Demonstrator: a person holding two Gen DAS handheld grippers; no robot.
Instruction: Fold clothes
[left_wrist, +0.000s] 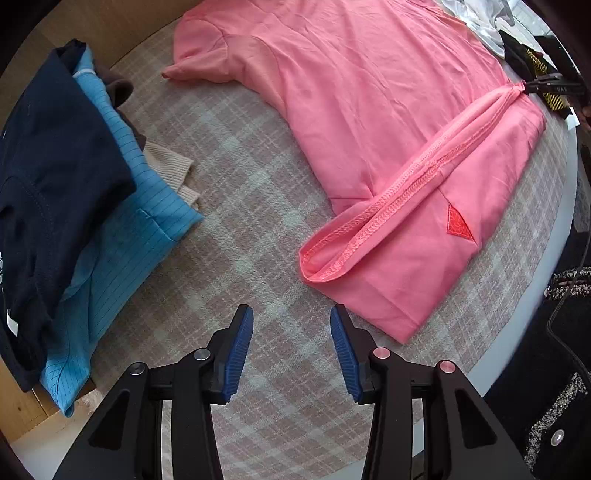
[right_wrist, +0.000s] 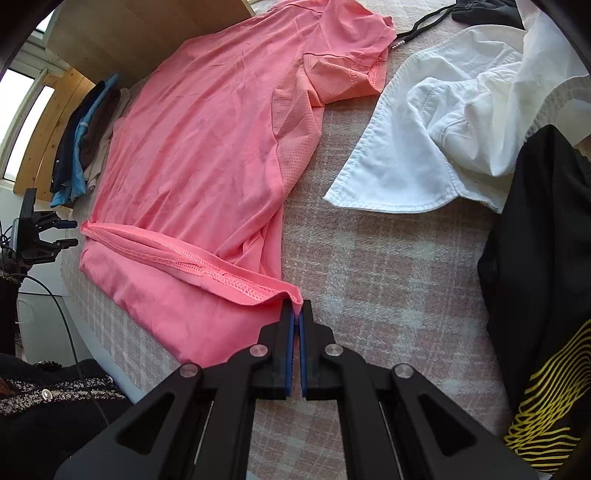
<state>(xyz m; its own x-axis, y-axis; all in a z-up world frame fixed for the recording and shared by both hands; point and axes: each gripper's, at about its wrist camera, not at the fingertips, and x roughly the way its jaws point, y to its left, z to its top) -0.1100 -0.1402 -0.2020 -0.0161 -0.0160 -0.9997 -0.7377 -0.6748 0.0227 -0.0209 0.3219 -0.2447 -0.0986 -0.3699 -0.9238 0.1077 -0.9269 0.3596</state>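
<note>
The pink shirt (left_wrist: 369, 110) lies spread flat on the plaid-covered counter (left_wrist: 240, 221), its bottom hem (left_wrist: 417, 184) rolled back into a long ridge across the lower body. My right tool (right_wrist: 296, 314) is pinched tight on the corner of that hem at the shirt's near edge, a sliver of pink cloth caught between the blue pads. My left tool (left_wrist: 291, 332) hangs over bare plaid with its pads standing apart and nothing between them, just beside the other end of the hem roll.

My worry is that only one corner is held. If I lift or pull with the right tool alone, I expect the hem to drag diagonally, so the fold comes out skewed and the flat upper body wrinkles. The grip is on a thin edge of cloth, so a sharp tug could slip it free. The white garment (right_wrist: 424, 147) and the black and yellow garment (right_wrist: 535, 277) lie near my right side, and the folded stack (left_wrist: 74, 184) near my left; a wide sweep could snag either.
</note>
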